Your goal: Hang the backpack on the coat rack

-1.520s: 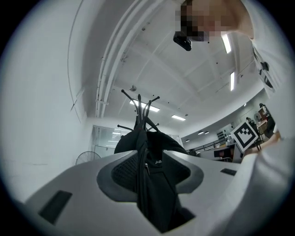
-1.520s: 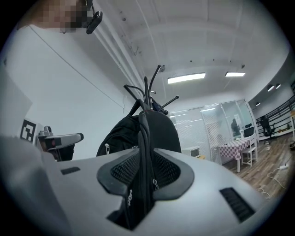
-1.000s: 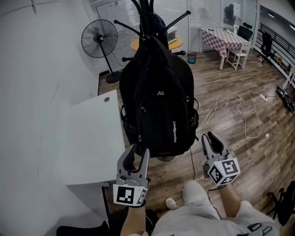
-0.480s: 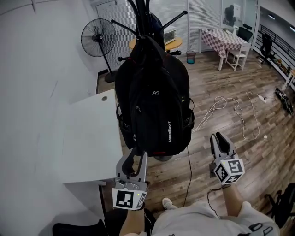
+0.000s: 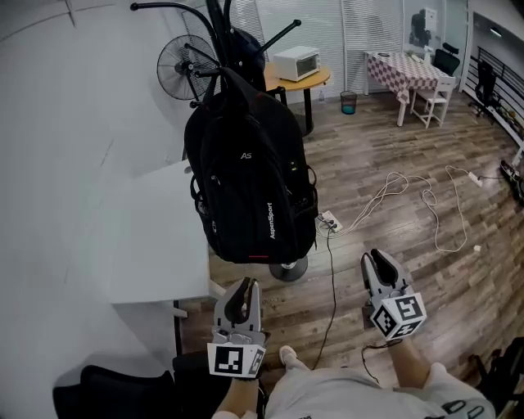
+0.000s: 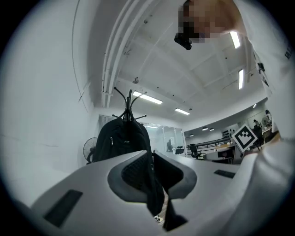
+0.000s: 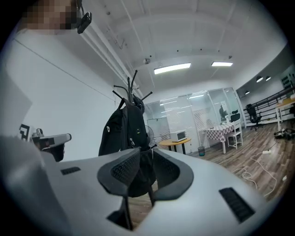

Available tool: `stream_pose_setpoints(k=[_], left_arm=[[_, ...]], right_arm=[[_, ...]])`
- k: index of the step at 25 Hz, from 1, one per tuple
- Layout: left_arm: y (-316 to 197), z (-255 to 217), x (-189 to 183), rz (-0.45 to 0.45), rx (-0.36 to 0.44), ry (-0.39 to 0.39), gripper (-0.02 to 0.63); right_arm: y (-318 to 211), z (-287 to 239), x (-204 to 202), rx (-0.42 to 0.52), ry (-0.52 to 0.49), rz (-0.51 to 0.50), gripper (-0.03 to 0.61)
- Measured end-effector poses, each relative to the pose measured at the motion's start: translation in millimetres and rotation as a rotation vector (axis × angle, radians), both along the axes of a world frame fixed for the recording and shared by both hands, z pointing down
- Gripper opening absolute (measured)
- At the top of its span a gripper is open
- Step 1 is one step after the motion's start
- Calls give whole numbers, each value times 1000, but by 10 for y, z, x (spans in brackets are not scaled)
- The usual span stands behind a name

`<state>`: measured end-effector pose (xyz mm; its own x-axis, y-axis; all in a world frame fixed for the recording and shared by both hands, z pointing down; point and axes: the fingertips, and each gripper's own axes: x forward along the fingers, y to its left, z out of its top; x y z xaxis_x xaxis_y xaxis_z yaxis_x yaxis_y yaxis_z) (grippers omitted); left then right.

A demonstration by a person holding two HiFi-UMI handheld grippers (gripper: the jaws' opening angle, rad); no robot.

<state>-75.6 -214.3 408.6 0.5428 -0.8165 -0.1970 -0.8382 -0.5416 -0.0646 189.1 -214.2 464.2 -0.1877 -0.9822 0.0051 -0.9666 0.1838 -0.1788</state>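
The black backpack [image 5: 246, 188] hangs by its top from a hook of the black coat rack [image 5: 219, 20], over the rack's round base [image 5: 288, 268]. Nothing holds it. My left gripper [image 5: 240, 288] is below and in front of the bag, apart from it; its jaws are closing to a thin gap with nothing between them. My right gripper [image 5: 378, 260] sits off to the bag's right, its jaws a little apart and empty. The left gripper view shows the backpack [image 6: 122, 138] beyond the left gripper [image 6: 152, 156]. The right gripper view shows the backpack [image 7: 124, 133] beyond the right gripper [image 7: 146, 154].
A white desk [image 5: 155, 237] stands against the wall left of the rack. Behind are a fan [image 5: 184, 65], a round table with a microwave [image 5: 299, 64] and a checkered table [image 5: 405, 65]. A power strip [image 5: 330, 221] and white cables [image 5: 417, 192] lie on the wood floor.
Both grippers have drawn back from the backpack toward me. The left jaws have narrowed from wide apart to a thin gap. The bag stays on the rack.
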Motion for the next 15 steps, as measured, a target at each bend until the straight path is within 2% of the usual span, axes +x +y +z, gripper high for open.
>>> stream_pose_setpoints(k=[6, 9, 15], left_arm=[[636, 291, 459, -50, -90, -22, 18], [987, 392, 626, -73, -109, -49, 11], [1649, 496, 852, -117, -131, -73, 11]], right_arm=[[608, 126, 37, 0, -40, -138, 64], [901, 171, 40, -2, -43, -211, 34], [1444, 219, 82, -8, -75, -323, 30]])
